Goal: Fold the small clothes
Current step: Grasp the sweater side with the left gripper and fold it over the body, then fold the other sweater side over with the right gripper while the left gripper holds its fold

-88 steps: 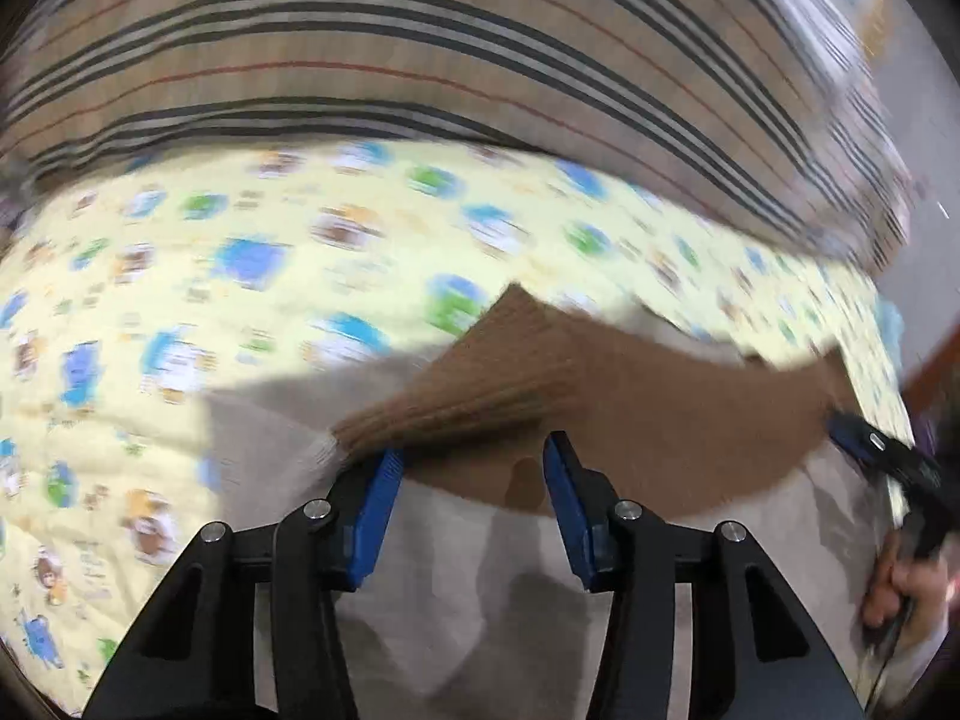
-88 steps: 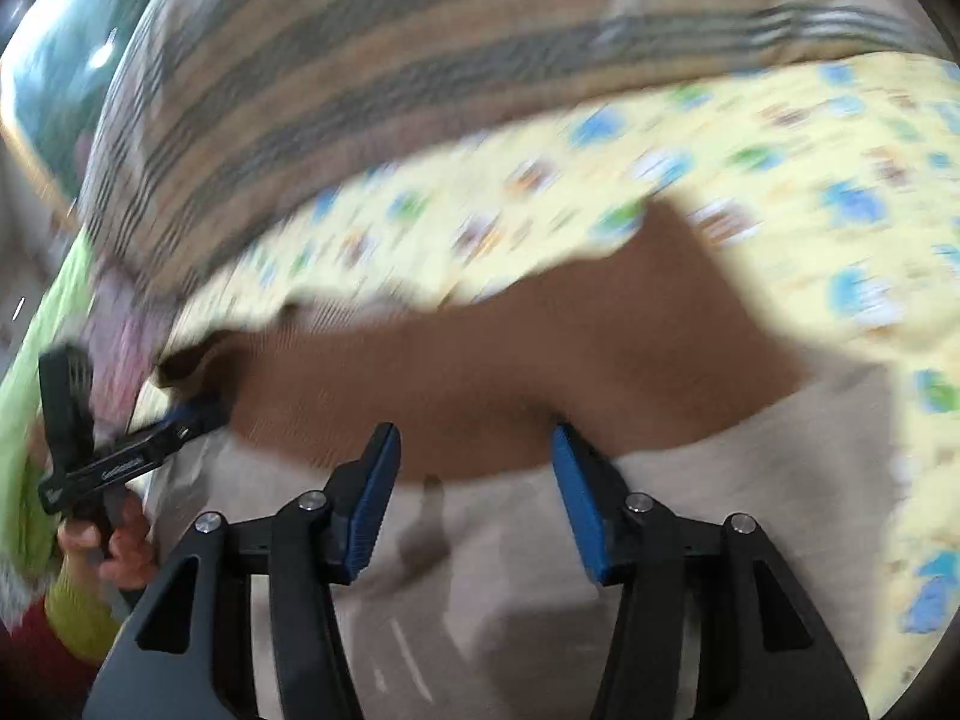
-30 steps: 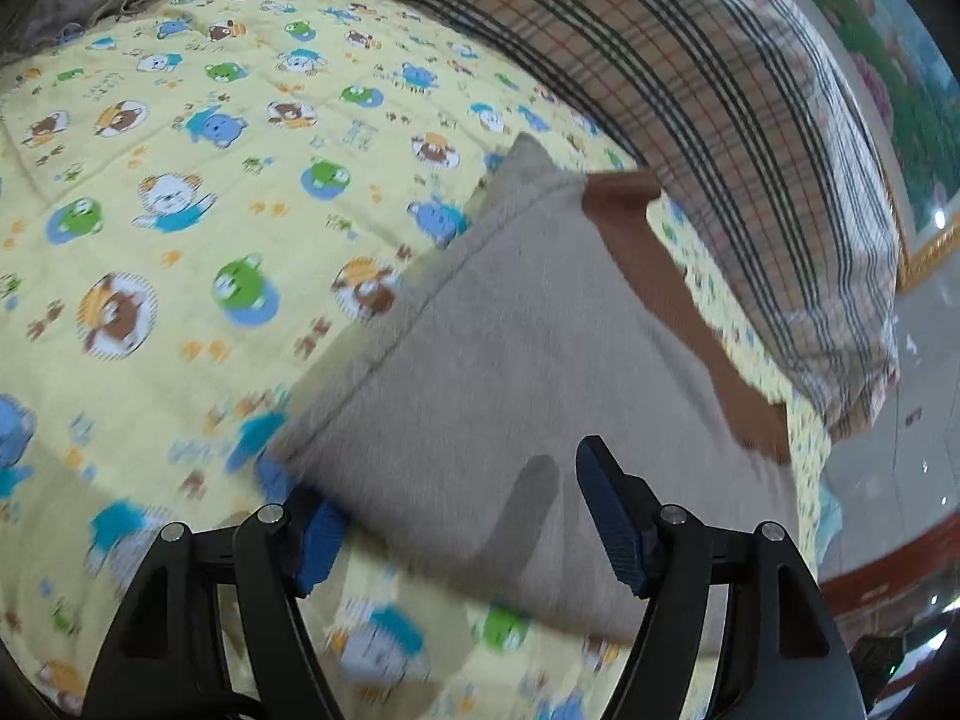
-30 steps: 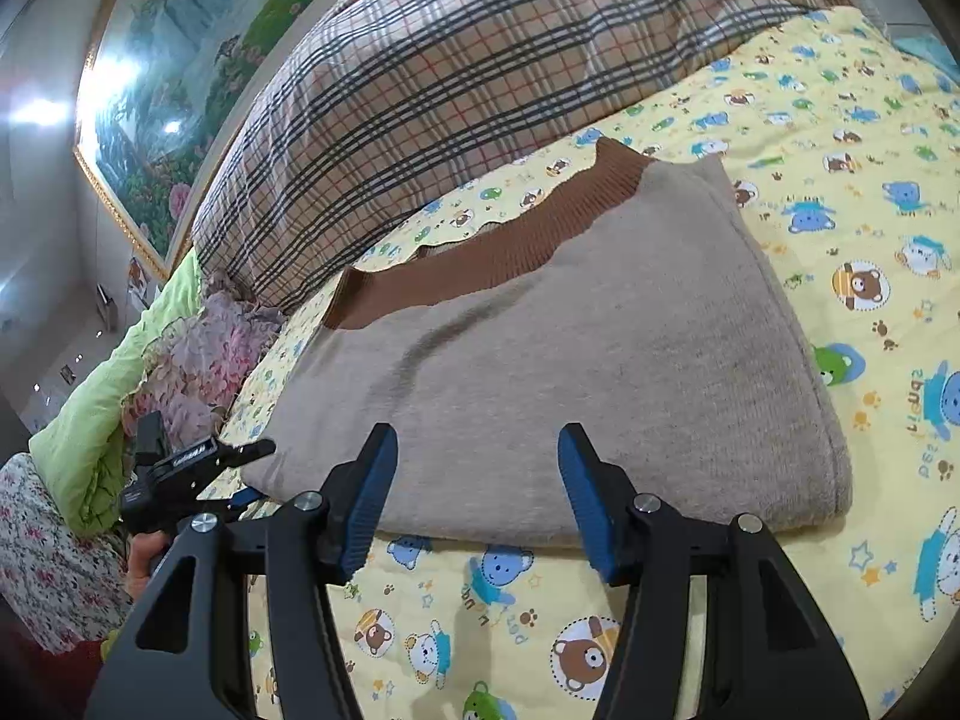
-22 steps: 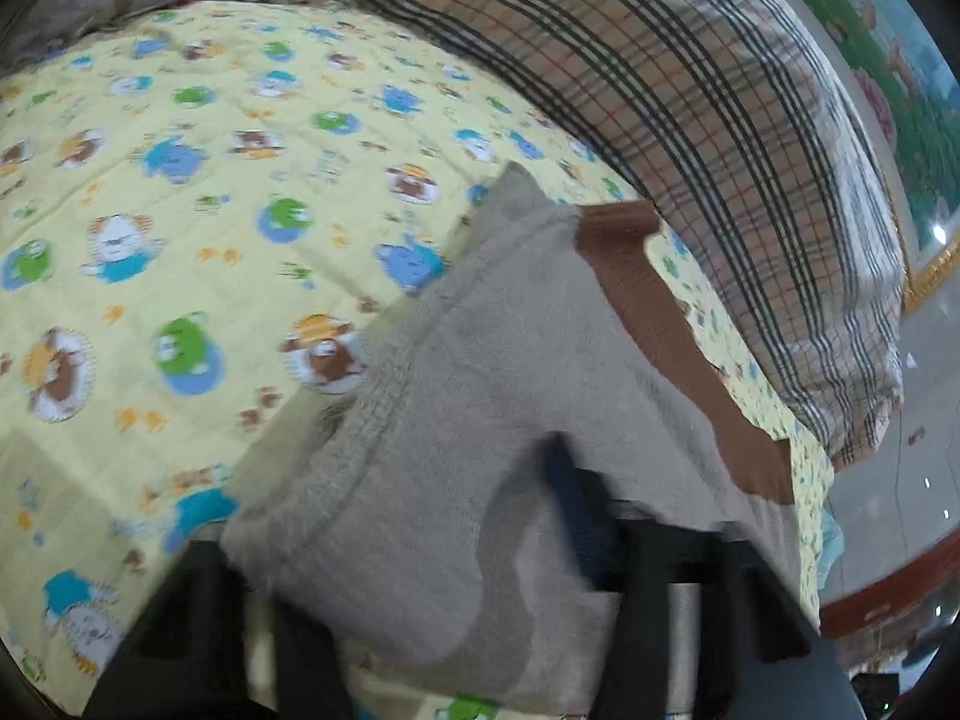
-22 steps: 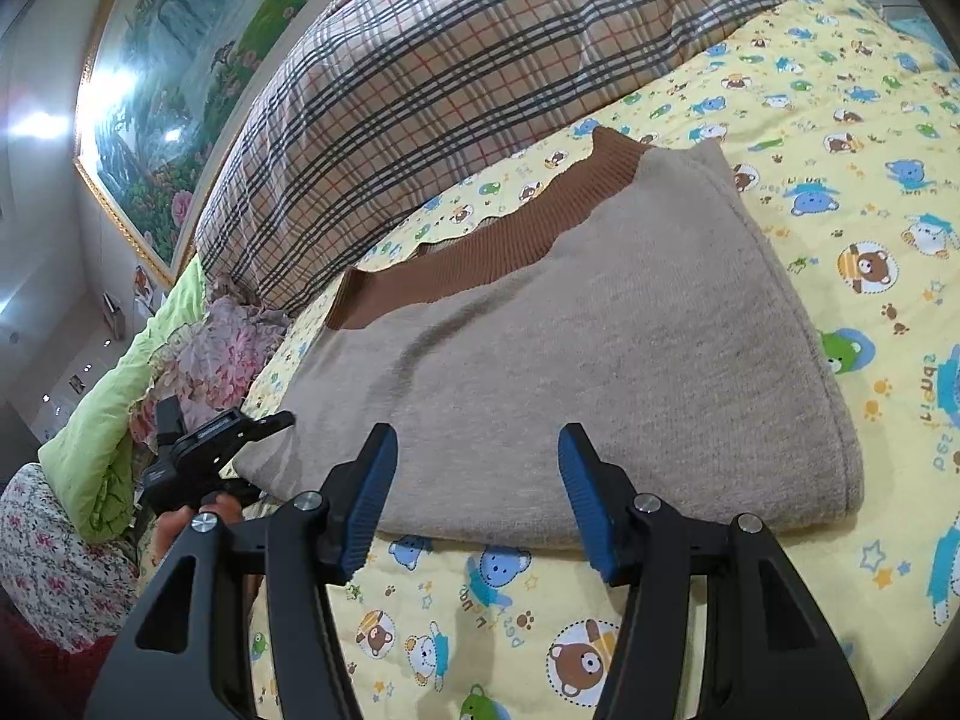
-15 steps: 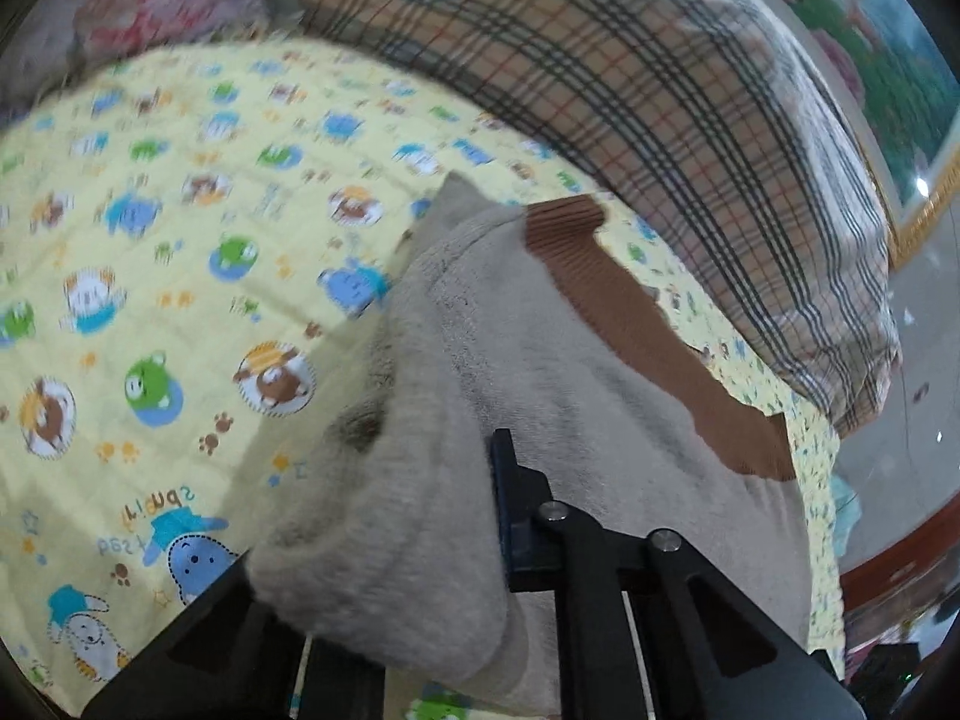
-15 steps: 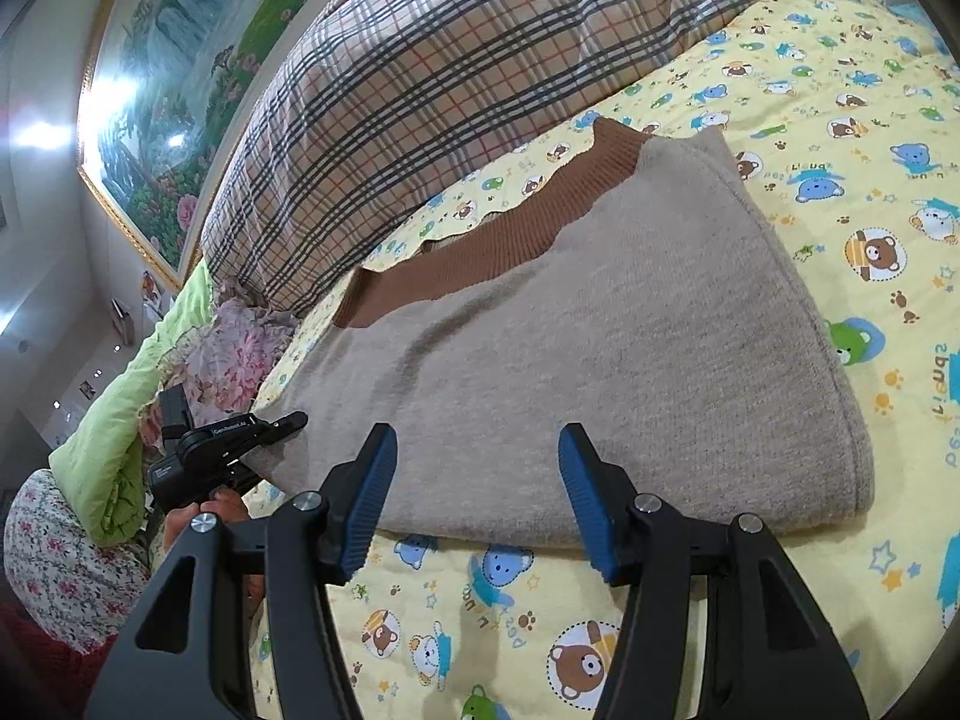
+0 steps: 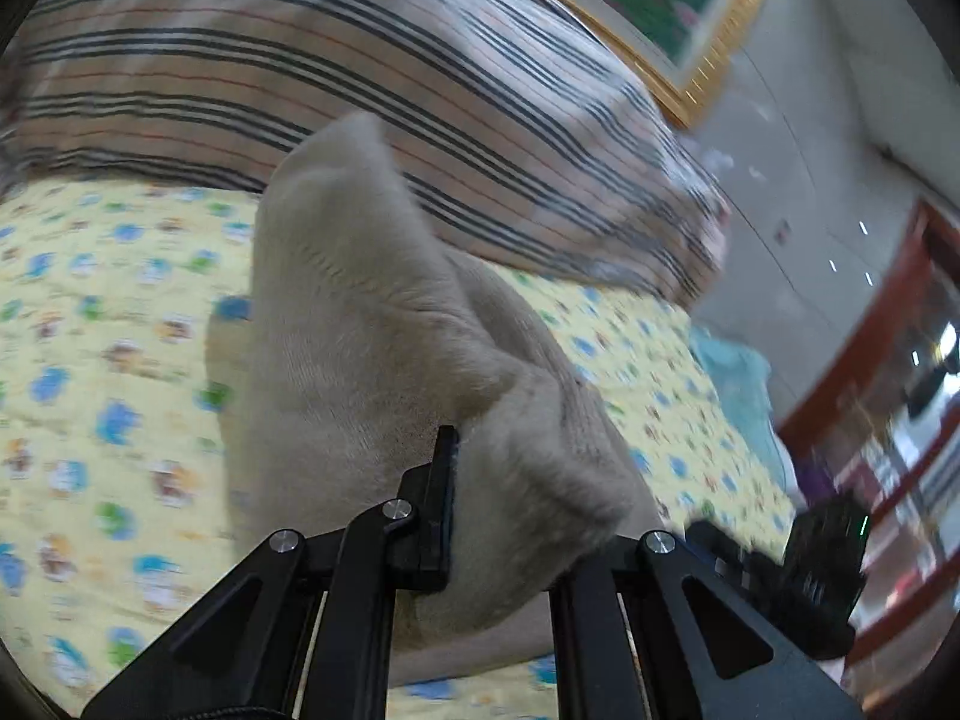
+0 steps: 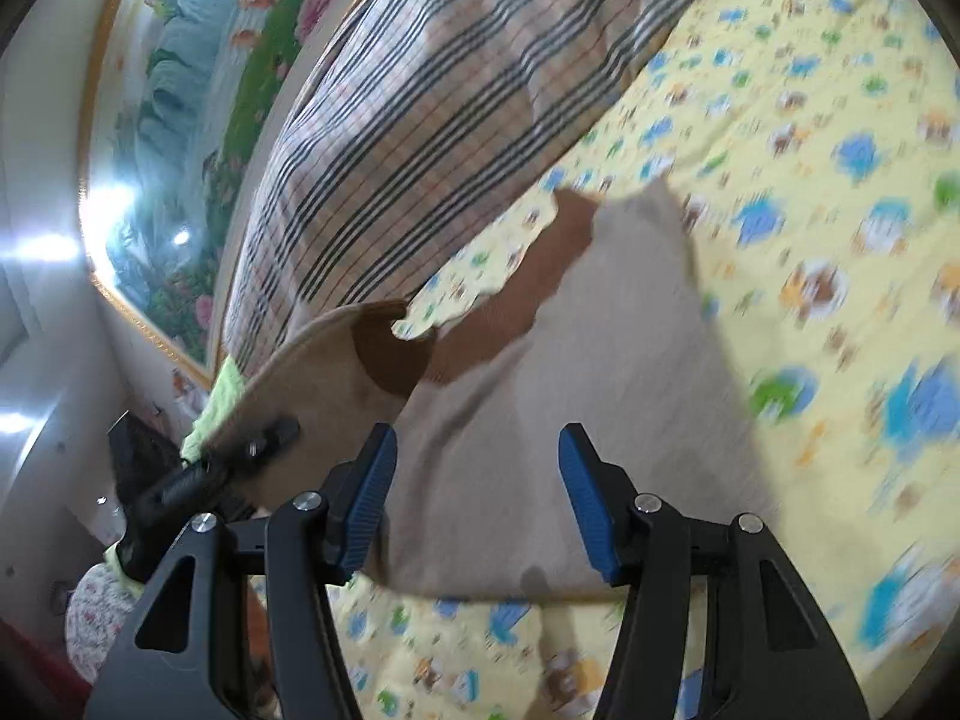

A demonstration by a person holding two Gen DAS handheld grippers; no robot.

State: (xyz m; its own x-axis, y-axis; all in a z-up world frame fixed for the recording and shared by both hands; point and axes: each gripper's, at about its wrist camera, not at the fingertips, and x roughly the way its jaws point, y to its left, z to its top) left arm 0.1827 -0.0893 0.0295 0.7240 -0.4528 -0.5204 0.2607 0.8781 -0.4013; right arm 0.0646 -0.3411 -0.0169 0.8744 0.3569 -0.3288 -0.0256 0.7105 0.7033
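Beige knit sweater (image 9: 372, 324), seemingly part-folded: left hand-held gripper (image 9: 456, 480) clamps its raised edge mid-fold; right hand-held gripper (image 10: 477, 498) gapes, empty.

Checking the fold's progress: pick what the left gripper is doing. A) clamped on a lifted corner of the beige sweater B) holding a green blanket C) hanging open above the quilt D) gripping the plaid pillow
A: the left gripper is pinched shut on the sweater, raised off the quilt.

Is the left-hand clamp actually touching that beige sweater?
Touching. In the left wrist view the left gripper is shut on a bunched corner of the beige sweater.
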